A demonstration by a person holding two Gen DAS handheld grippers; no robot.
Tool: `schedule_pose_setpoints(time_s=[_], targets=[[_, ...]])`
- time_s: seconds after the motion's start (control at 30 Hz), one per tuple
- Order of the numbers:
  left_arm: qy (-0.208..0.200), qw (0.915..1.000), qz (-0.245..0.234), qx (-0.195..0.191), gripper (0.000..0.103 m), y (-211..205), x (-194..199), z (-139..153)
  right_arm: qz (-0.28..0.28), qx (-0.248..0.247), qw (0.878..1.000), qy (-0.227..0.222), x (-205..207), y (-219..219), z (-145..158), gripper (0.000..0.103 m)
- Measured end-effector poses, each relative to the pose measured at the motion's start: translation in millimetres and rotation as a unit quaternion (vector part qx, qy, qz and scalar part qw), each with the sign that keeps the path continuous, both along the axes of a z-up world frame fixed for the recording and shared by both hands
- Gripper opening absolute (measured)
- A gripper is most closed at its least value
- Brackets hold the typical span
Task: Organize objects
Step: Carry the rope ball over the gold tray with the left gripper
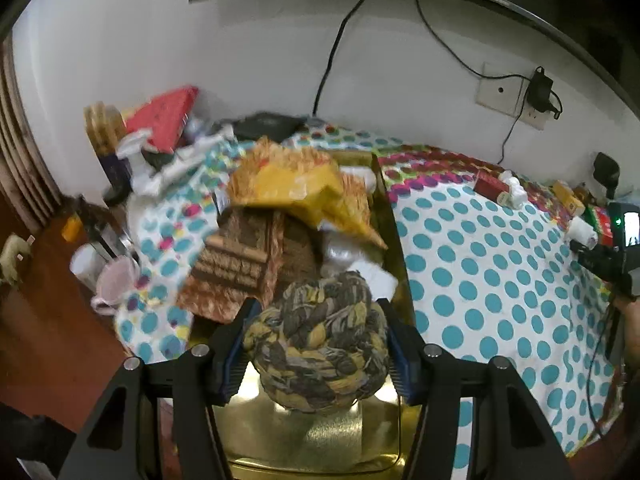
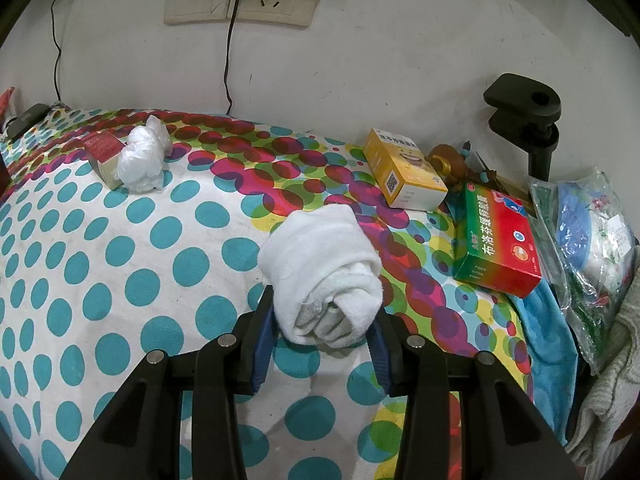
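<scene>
**Both tongs loaded: yarn ball over the tin, towel roll on the spotted cloth**

Currently your left gripper [image 1: 316,344] pinches a ball of braided yarn in mustard, grey and olive [image 1: 320,336]; both blue pads press its flanks. The ball hangs above a shiny gold metal tin [image 1: 320,440], over the bare floor at its near end. Farther back the same tin holds a crinkled yellow foil packet [image 1: 296,188], a brown woven fabric piece [image 1: 240,264] and some white wrapped items [image 1: 344,256]. The view is motion-blurred on its left side, so the clutter there reads poorly: a red box [image 1: 168,114], a white spray bottle [image 1: 138,160] and a pink cup [image 1: 116,284] can be made out.

Your right gripper [image 2: 320,340] is closed on the near end of a rolled white terry towel [image 2: 320,272], one blue pad against each side. The roll lies on the white tablecloth with teal dots and a multicoloured band [image 2: 120,280], its far end pointing toward the wall.

Other items on the cloth, right wrist view:
- small red-topped carton [image 2: 102,156], touching a crumpled clear plastic bag [image 2: 142,158], far left;
- yellow and white carton [image 2: 404,168], beyond the towel;
- green and red carton [image 2: 496,240], just right of it, resting partly on a blue cloth [image 2: 548,332];
- clear bag of packaged goods [image 2: 588,248], at the right edge.

A black clamp [image 2: 524,120] stands at the wall.
</scene>
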State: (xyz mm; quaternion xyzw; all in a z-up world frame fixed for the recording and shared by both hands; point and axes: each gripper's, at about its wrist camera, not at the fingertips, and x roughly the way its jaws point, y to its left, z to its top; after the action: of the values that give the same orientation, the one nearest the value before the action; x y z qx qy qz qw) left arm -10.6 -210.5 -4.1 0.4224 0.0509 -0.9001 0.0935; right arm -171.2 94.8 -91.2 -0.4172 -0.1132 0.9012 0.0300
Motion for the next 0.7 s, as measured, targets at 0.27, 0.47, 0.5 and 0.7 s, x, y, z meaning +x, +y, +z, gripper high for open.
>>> schedule_pose_setpoints(time_s=[0.27,0.47,0.5,0.7], targets=[[-0.03,0.9993,-0.015,-0.014,0.059,-4,-7,-27,0.0,0.001,1.0,0.0,1,-1,-2,0.04],[-0.048,0.9983,-0.026,-0.02,0.059,-4,-15,-41,0.0,0.004,1.0,0.0,1,-1,0,0.04],[-0.049,0.9982,-0.027,-0.022,0.059,-5,-15,-42,0.0,0.004,1.0,0.0,0,-2,0,0.04],[-0.051,0.9979,-0.032,-0.024,0.059,-7,-18,-48,-0.001,0.006,1.0,0.0,-1,-2,0,0.04]])
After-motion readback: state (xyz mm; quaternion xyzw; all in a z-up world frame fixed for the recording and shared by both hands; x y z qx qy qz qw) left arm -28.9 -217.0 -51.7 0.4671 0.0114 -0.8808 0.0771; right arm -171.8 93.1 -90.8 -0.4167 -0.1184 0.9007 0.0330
